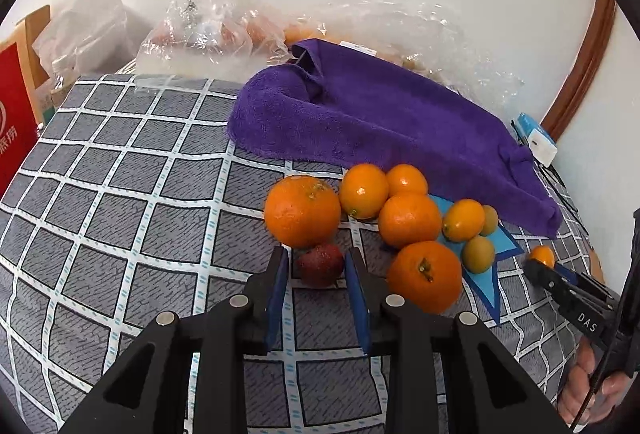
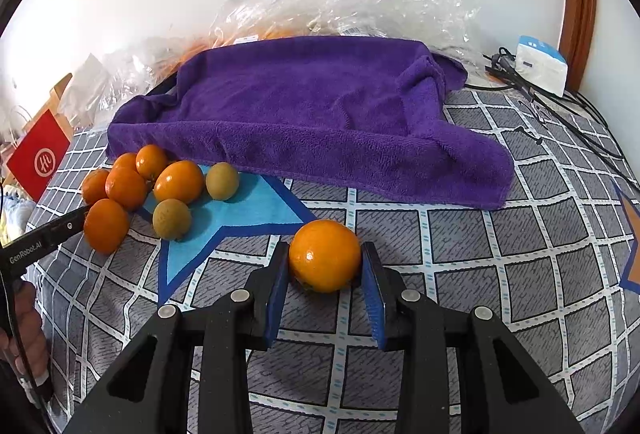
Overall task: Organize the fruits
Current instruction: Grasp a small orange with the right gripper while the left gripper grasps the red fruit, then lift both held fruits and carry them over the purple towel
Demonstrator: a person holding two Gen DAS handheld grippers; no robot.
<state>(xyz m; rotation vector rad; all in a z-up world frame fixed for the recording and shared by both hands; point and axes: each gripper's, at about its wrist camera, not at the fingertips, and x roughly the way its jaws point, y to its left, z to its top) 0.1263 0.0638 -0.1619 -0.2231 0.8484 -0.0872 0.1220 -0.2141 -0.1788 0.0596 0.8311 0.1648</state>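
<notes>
Gripping on both sides: the left claw (image 1: 316,266) has its pads pressed on a small dark red fruit (image 1: 321,265), low on the checked cloth (image 1: 120,162) of the counter, just in front of the orange pile (image 1: 400,210). The right claw (image 2: 325,261) is clamped on a small orange fruit (image 2: 325,255), set apart from the pile and near the purple towel (image 2: 312,114).

Risks, as judged:
- The red fruit looks soft; too hard a squeeze could bruise it.
- It sits just beside two big oranges; a careless lift could nudge them and set the pile rolling.
- The right claw holds its round, glossy fruit near the pad tips, so it could slip out on a quick swing.

View differences:
- Only the left wrist view shows the red fruit; from the right it is hidden behind the pile.
- The right wrist view shows the towel's full spread and the blue star patch (image 2: 240,210) under two greenish fruits.
</notes>
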